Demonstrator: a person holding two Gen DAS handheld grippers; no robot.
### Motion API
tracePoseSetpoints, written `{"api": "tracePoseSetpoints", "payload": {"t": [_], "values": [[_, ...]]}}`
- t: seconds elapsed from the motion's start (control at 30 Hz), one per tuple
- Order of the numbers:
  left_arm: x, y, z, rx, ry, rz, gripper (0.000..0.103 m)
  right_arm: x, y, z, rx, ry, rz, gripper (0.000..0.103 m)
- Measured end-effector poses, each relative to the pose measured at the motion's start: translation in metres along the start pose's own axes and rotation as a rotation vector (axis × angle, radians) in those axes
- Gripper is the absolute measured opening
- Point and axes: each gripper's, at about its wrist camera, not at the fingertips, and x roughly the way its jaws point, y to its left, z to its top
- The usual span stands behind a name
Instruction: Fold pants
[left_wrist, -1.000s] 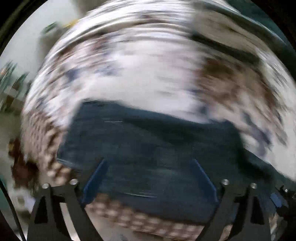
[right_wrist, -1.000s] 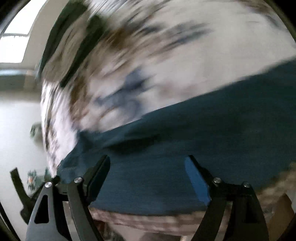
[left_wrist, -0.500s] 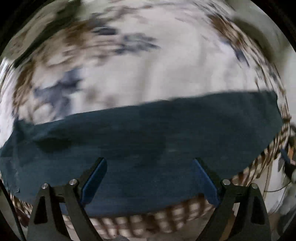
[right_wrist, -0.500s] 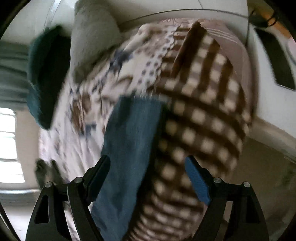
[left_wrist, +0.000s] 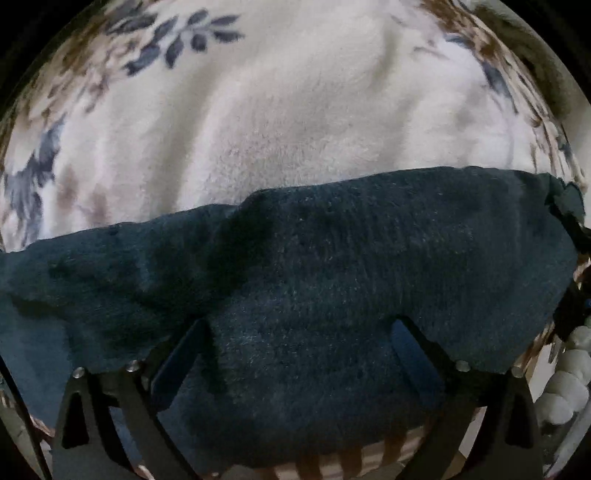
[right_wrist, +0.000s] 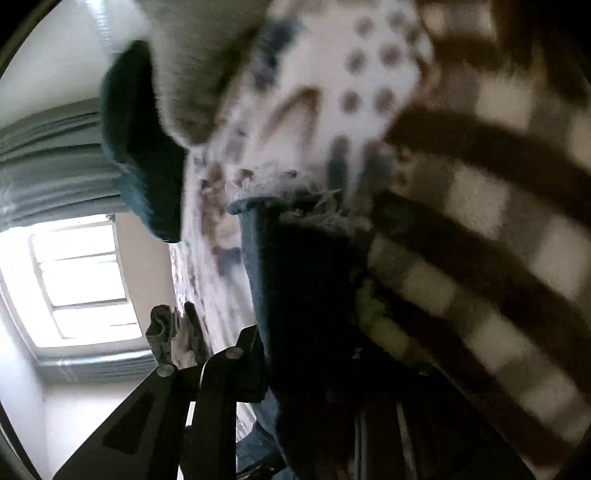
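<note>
Dark teal fleece pants (left_wrist: 314, 280) across lower half of left view, flat on floral blanket (left_wrist: 280, 110). Left gripper (left_wrist: 299, 347) spread wide above, empty. Right gripper (right_wrist: 306, 354) apparently clamping frayed hem (jaws obscured; cannot tell). Probably soft, light, floppy; best pinched at hem or waistband corners

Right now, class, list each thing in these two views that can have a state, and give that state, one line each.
pants: dark blue, spread flat across the blanket, slightly rumpled.
blanket: laid out under the pants, lightly wrinkled.
left gripper: open, over the pants, gripping nothing.
right gripper: close around the frayed hem; open or shut cannot be told.
window: bright with daylight.
</note>
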Motion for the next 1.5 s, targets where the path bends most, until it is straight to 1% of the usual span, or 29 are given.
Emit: {"api": "tracePoseSetpoints", "payload": {"t": [0.03, 0.1, 0.17, 0.2, 0.27, 0.3, 0.37, 0.43, 0.47, 0.5, 0.53, 0.57, 0.6, 0.63, 0.67, 0.73, 0.77, 0.83, 0.9, 0.93, 1.0, 1.07, 1.13, 1.23, 1.33, 1.37, 1.4, 1.47, 1.5], "values": [[0.001, -0.003, 0.002, -0.001, -0.008, 0.008, 0.103, 0.002, 0.002, 0.002, -0.016, -0.003, -0.018, 0.013], [0.0, -0.004, 0.002, -0.009, -0.017, 0.018, 0.103, -0.004, 0.01, 0.002, -0.054, -0.029, -0.074, 0.009], [-0.007, -0.002, 0.007, -0.005, 0.013, -0.003, 0.103, -0.021, 0.005, 0.002, -0.033, -0.08, -0.095, 0.008], [-0.013, -0.007, 0.009, -0.026, 0.002, -0.023, 0.103, -0.027, -0.004, 0.004, -0.004, -0.081, -0.078, 0.008], [-0.022, 0.001, 0.01, -0.069, -0.027, -0.04, 0.103, -0.03, -0.024, 0.003, 0.064, -0.042, 0.0, 0.01], [-0.023, 0.005, 0.011, -0.077, -0.025, -0.045, 0.103, -0.031, -0.03, 0.002, 0.09, -0.026, 0.038, 0.014], [-0.022, 0.008, 0.013, -0.078, -0.023, -0.052, 0.103, -0.03, -0.032, 0.001, 0.098, 0.003, 0.08, 0.027], [-0.021, 0.011, 0.01, -0.068, -0.028, -0.044, 0.103, -0.026, -0.023, 0.0, 0.069, 0.021, 0.106, 0.058], [-0.022, 0.012, 0.007, -0.061, -0.029, -0.036, 0.103, -0.022, -0.018, -0.001, 0.057, 0.024, 0.11, 0.063], [-0.017, 0.003, 0.001, -0.055, -0.032, -0.027, 0.103, -0.014, -0.011, -0.001, 0.037, 0.034, 0.081, 0.065], [-0.016, -0.003, 0.0, -0.054, -0.036, -0.023, 0.103, -0.008, -0.005, -0.001, 0.019, 0.041, 0.051, 0.062], [-0.014, -0.012, -0.001, -0.054, -0.039, -0.02, 0.103, 0.001, 0.001, -0.001, -0.013, 0.044, -0.006, 0.051], [-0.013, -0.015, -0.002, -0.054, -0.041, -0.019, 0.103, 0.009, 0.007, -0.001, -0.043, 0.043, -0.067, 0.005], [-0.013, -0.017, -0.002, -0.054, -0.041, -0.024, 0.103, 0.015, 0.008, -0.001, -0.045, 0.045, -0.121, 0.006], [-0.012, -0.024, -0.007, -0.054, -0.041, -0.029, 0.103, 0.013, 0.005, 0.0, -0.009, 0.019, -0.118, 0.006], [-0.024, -0.016, -0.013, -0.05, -0.054, -0.026, 0.103, 0.005, 0.006, -0.001, -0.008, -0.037, -0.147, 0.006], [-0.029, -0.014, -0.014, -0.048, -0.064, -0.017, 0.103, 0.002, 0.006, -0.004, -0.019, -0.038, -0.142, 0.006], [-0.042, -0.005, -0.018, -0.055, -0.087, -0.003, 0.103, 0.0, 0.007, -0.01, -0.003, -0.061, -0.118, 0.006], [-0.056, 0.013, -0.022, -0.083, -0.1, 0.003, 0.103, -0.007, 0.026, -0.02, -0.058, -0.087, -0.119, 0.006], [-0.063, 0.022, -0.023, -0.081, -0.103, 0.015, 0.103, -0.01, 0.045, -0.027, -0.114, -0.101, -0.12, 0.006], [-0.08, 0.043, -0.028, -0.119, -0.118, 0.015, 0.103, -0.018, 0.076, -0.044, -0.201, -0.12, -0.137, 0.006], [-0.091, 0.064, -0.033, -0.15, -0.125, 0.015, 0.103, -0.023, 0.111, -0.068, -0.291, -0.139, -0.157, 0.006], [-0.102, 0.098, -0.038, -0.189, -0.133, 0.011, 0.103, -0.021, 0.145, -0.097, -0.372, -0.15, -0.175, 0.006], [-0.119, 0.142, -0.053, -0.236, -0.147, 0.013, 0.103, -0.01, 0.188, -0.153, -0.489, -0.155, -0.211, 0.006], [-0.137, 0.189, -0.072, -0.284, -0.154, 0.02, 0.103, 0.019, 0.226, -0.223, -0.606, -0.141, -0.256, 0.006], [-0.142, 0.207, -0.081, -0.302, -0.154, 0.024, 0.103, 0.023, 0.23, -0.247, -0.638, -0.136, -0.268, 0.006], [-0.144, 0.226, -0.086, -0.317, -0.155, 0.029, 0.103, 0.035, 0.237, -0.269, -0.677, -0.128, -0.282, 0.006], [-0.147, 0.255, -0.097, -0.343, -0.16, 0.04, 0.103, 0.072, 0.249, -0.322, -0.777, -0.098, -0.323, 0.006], [-0.15, 0.274, -0.108, -0.362, -0.165, 0.058, 0.103, 0.095, 0.251, -0.352, -0.841, -0.077, -0.35, 0.006]]}}
